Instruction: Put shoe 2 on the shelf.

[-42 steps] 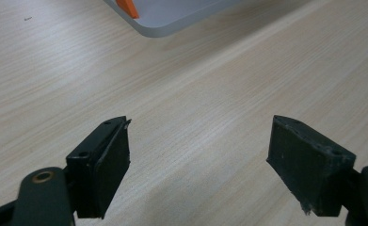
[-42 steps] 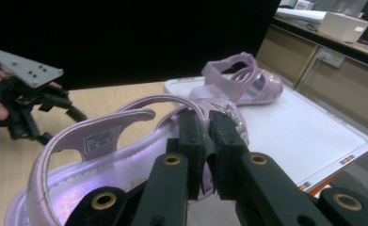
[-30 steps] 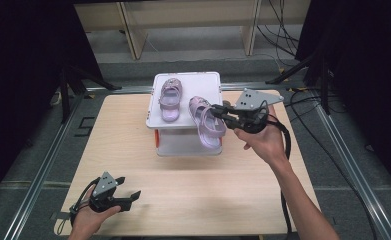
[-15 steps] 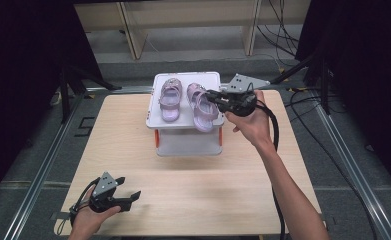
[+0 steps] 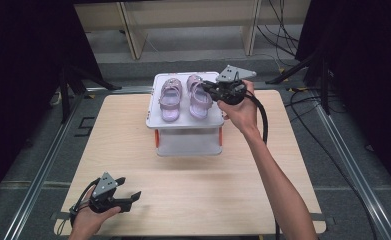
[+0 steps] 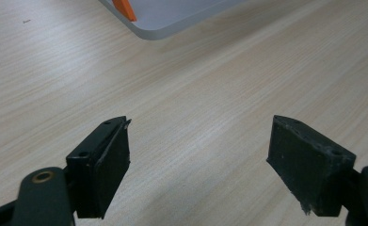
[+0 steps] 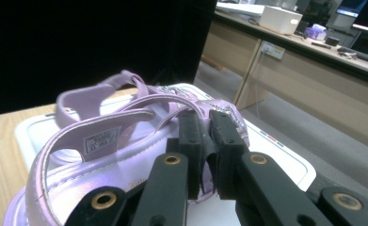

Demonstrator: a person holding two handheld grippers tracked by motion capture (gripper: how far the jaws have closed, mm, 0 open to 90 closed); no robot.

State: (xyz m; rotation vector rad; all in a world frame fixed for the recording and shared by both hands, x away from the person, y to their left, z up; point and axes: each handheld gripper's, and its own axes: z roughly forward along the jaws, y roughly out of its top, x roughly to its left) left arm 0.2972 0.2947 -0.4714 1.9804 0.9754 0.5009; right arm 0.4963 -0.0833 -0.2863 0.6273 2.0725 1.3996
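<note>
Two lilac sandals sit side by side on a white box (image 5: 185,142) at the table's far middle. My right gripper (image 5: 209,91) comes in from the right and is shut on a strap of the right sandal (image 5: 198,100). In the right gripper view its jaws (image 7: 206,136) pinch that strap, with the held sandal (image 7: 101,146) just below and the other sandal (image 7: 80,101) behind it. The left sandal (image 5: 168,100) lies free. My left gripper (image 5: 132,197) rests open near the table's front left corner, its jaws (image 6: 198,155) apart over bare wood.
The box lid (image 7: 285,165) has a raised white rim, and orange clips (image 5: 156,138) show on the box's front. A black cable (image 5: 263,120) trails from the right gripper. Metal rails (image 5: 43,170) run along the table's sides.
My right gripper carried the right sandal from the box's front right edge back and leftward, level with the other sandal. The left gripper stayed put.
</note>
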